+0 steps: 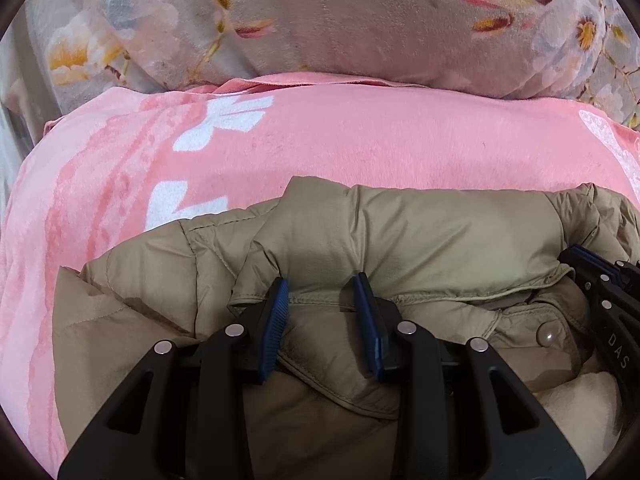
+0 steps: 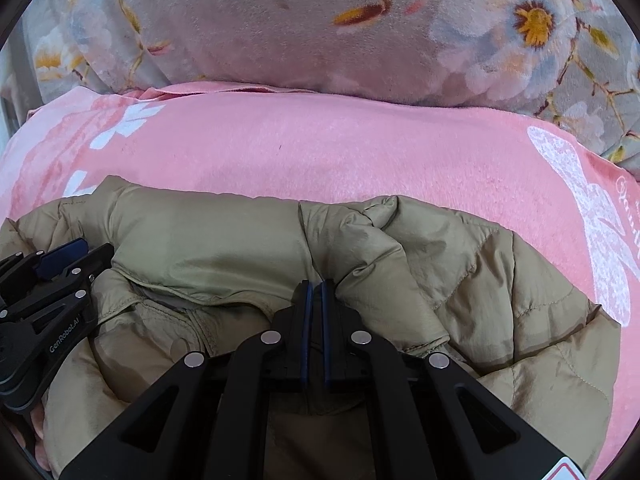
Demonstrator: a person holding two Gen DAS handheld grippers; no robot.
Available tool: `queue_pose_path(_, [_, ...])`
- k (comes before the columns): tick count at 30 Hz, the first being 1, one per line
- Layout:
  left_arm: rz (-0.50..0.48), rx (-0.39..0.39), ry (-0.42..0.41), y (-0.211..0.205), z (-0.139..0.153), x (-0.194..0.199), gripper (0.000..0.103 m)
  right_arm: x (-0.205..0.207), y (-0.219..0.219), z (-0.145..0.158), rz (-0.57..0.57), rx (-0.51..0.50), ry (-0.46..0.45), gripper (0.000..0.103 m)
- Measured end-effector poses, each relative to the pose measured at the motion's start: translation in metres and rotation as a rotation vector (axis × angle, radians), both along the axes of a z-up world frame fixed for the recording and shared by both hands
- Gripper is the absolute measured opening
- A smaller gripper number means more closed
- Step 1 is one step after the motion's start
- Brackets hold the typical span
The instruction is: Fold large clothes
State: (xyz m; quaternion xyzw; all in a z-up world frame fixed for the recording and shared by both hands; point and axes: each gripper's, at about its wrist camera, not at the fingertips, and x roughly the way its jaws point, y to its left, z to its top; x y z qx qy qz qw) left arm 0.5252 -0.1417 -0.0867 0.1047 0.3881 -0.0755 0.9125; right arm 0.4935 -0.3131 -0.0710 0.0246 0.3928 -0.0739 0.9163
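a tan puffer jacket (image 1: 400, 232) lies bunched on a pink blanket (image 1: 360, 140). the left gripper (image 1: 322, 292) has jaws part spread, seemingly around a jacket fold. the right gripper (image 2: 316, 292) has jaws pressed together against the jacket.

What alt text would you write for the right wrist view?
The right gripper, jaws shut, presses into a fold of a khaki puffer jacket lying on a pink blanket. The left gripper enters at left; a grey floral blanket lies behind.
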Motion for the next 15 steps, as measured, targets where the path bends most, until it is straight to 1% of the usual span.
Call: queue_pose_path(15, [0.003,0.046,-0.014,-0.0043,-0.0009,-0.0017,0.033,0.0014,0.0045,-0.0007,-0.004,-0.030,0.003,0.001])
